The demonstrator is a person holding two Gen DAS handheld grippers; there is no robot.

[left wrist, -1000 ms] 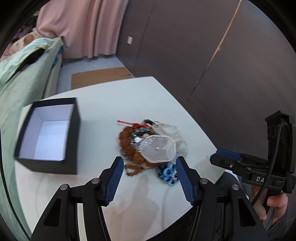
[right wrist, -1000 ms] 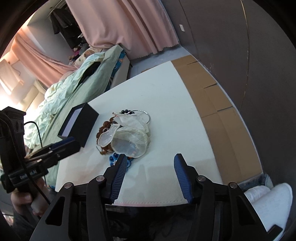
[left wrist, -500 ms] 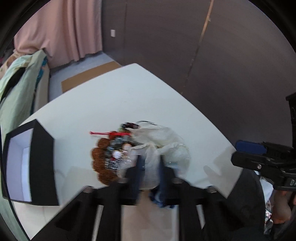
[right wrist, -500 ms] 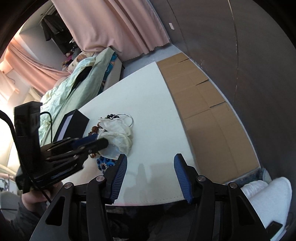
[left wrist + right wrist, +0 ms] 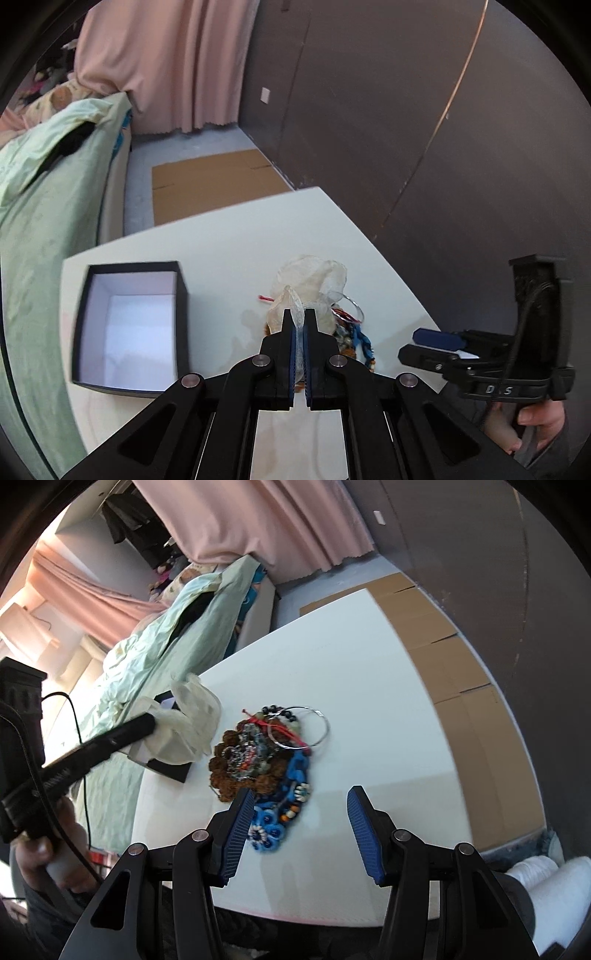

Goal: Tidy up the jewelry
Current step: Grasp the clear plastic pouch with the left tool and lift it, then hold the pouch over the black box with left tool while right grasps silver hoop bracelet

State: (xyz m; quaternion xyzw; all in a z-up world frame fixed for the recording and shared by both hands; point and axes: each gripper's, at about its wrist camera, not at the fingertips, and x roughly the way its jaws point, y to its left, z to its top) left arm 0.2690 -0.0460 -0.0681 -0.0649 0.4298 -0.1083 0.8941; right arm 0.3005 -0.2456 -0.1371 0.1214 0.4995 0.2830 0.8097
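Note:
My left gripper point(image 5: 299, 314) is shut on the edge of a sheer white organza pouch point(image 5: 310, 280). In the right wrist view the pouch point(image 5: 188, 716) hangs from that gripper point(image 5: 147, 722), lifted off the table above the black box point(image 5: 170, 768). A heap of jewelry point(image 5: 258, 760) lies on the white table point(image 5: 369, 701): brown beads, blue bead strands, a red cord and a thin metal hoop point(image 5: 306, 725). My right gripper point(image 5: 299, 814) is open just in front of the heap, with nothing between its fingers. It also shows in the left wrist view point(image 5: 439, 341).
The open black box point(image 5: 129, 325) with a white inside stands left of the heap. A bed with a green cover point(image 5: 44, 192) runs along the table's left side. Flattened cardboard point(image 5: 454, 657) lies on the floor beyond the table, by a dark wall.
My left gripper closed on the pouch and lifted it off the jewelry heap, towards the box. The heap is now uncovered. My right gripper moved closer to the heap and stayed open.

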